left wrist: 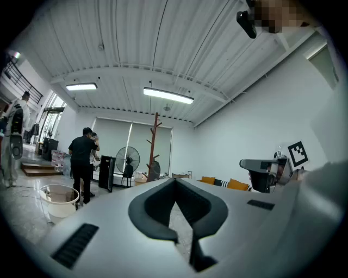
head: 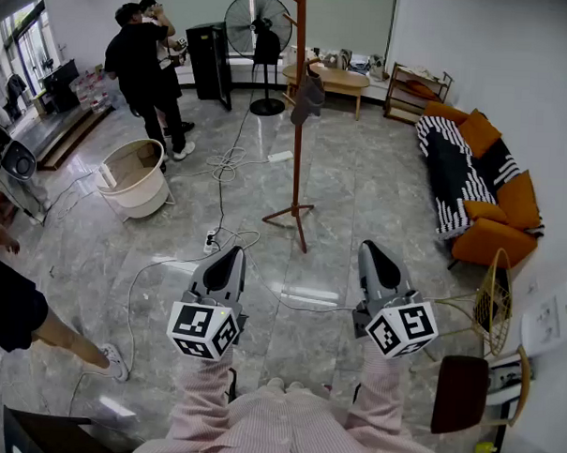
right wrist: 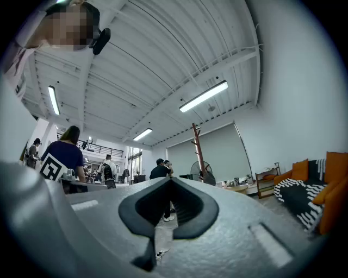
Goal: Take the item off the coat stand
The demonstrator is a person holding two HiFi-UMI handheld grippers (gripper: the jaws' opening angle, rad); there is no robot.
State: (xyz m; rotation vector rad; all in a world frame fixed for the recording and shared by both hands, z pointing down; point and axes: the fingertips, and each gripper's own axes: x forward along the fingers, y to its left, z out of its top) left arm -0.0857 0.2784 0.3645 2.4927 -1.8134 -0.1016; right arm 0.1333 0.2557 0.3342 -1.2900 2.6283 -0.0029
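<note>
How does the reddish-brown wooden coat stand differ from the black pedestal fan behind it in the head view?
The reddish-brown wooden coat stand is a slim pole on splayed legs, while the black pedestal fan has a round grille head over a flat round base. The coat stand carries a dark grey hanging item. The coat stand is nearer the person, and the fan is farther back by the wall. Both stand upright on the glossy grey tiled floor.

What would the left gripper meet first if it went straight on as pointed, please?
Likely nothing close: the left gripper seems aimed just right of the coat stand, toward the far table.
</note>
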